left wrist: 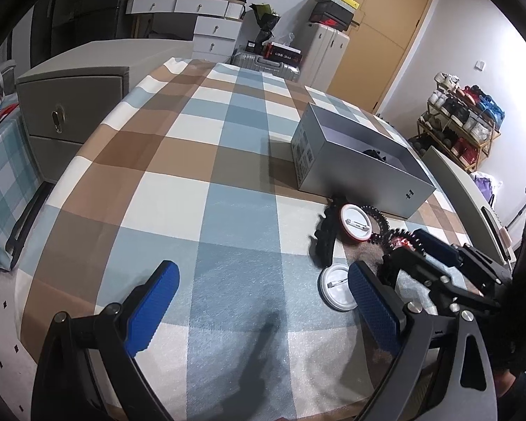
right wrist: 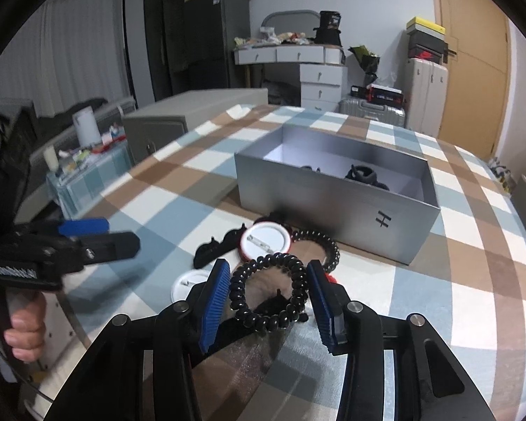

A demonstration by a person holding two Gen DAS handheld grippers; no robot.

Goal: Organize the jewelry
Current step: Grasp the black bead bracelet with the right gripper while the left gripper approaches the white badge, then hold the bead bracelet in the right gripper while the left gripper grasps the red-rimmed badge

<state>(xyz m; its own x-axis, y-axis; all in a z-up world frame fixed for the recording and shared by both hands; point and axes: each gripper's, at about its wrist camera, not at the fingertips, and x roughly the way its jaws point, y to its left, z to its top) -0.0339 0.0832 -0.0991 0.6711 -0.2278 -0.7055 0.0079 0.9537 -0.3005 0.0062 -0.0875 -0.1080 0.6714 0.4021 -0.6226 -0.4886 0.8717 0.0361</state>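
Clamping a black coil bracelet (right wrist: 266, 294), right fingers (right wrist: 215, 301); left fingers (left wrist: 154, 308) apart

On the bench (right wrist: 164, 189), the open box (right wrist: 333, 200) stands behind two badges (right wrist: 266, 242) and a bracelet (right wrist: 319, 245). A hair tie (right wrist: 268, 291) sits between the right gripper (right wrist: 268, 300) fingers, nearer the camera.

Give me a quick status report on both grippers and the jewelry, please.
Left gripper open, empty. Right gripper shut on black spiral bracelet. Grey box ahead, path clear.
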